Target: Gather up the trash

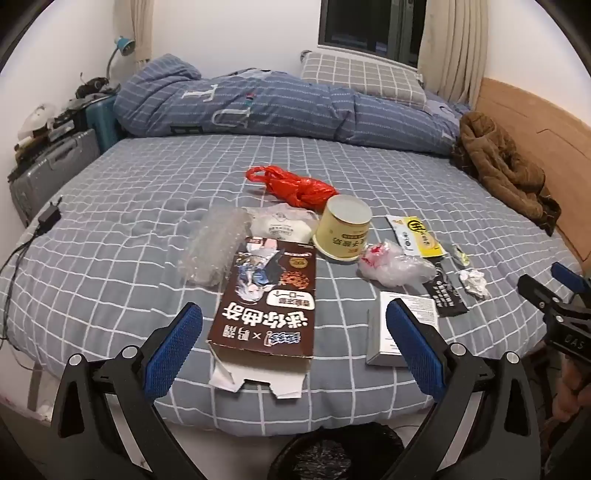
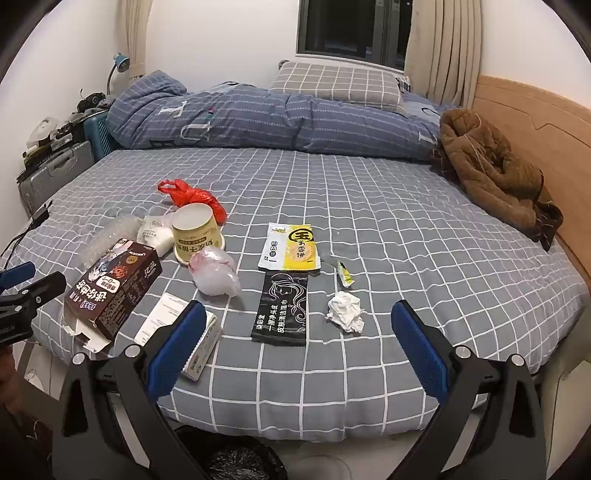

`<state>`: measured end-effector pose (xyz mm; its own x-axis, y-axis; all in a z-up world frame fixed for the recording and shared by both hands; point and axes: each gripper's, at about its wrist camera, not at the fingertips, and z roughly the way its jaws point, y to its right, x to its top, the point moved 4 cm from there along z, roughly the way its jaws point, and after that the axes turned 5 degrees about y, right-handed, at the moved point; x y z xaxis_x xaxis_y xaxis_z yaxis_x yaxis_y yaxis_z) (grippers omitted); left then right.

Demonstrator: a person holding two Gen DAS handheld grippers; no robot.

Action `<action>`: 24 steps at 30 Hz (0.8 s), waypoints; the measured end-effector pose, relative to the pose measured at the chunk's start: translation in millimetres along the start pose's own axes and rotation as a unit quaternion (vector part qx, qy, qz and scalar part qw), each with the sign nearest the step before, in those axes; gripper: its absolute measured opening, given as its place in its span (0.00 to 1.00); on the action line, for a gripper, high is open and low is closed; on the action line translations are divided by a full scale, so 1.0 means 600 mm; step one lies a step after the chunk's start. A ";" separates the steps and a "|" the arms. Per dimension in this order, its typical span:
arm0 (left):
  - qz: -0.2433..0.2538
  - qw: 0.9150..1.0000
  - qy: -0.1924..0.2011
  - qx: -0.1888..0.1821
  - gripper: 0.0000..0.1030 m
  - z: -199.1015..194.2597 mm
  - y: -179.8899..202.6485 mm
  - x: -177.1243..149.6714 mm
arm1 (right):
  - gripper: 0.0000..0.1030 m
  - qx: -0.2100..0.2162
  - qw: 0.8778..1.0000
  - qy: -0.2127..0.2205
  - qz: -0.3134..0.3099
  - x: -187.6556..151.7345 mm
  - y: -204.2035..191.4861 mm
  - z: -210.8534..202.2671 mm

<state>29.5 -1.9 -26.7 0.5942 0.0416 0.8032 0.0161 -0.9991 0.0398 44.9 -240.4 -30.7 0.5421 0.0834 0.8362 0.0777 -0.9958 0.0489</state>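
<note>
Home bedroom: bed (image 2: pixel 369 221) with checked sheet, rolled duvet (image 2: pixel 258 118), pillow (image 2: pixel 332 83), wooden headboard (image 2: pixel 535 122), curtained window (image 2: pixel 351 26).

Both wrist views face down over bed (image 1: pixel 147 177).

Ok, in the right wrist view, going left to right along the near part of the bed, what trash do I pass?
Brown snack box → white flat box → clear crumpled plastic bag → black wipe packet → crumpled white tissue.
</note>
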 end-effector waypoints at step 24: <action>0.007 1.000 0.000 0.006 0.94 0.002 0.000 0.005 | 0.93 0.013 1.000 -0.004 0.003 -0.001 -0.010 0.001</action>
<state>32.4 -1.7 -25.1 0.5944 0.0282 0.8036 0.0184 -0.9996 0.0214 44.4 -234.7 -31.9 0.5488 0.0768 0.8324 0.0963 -0.9949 0.0283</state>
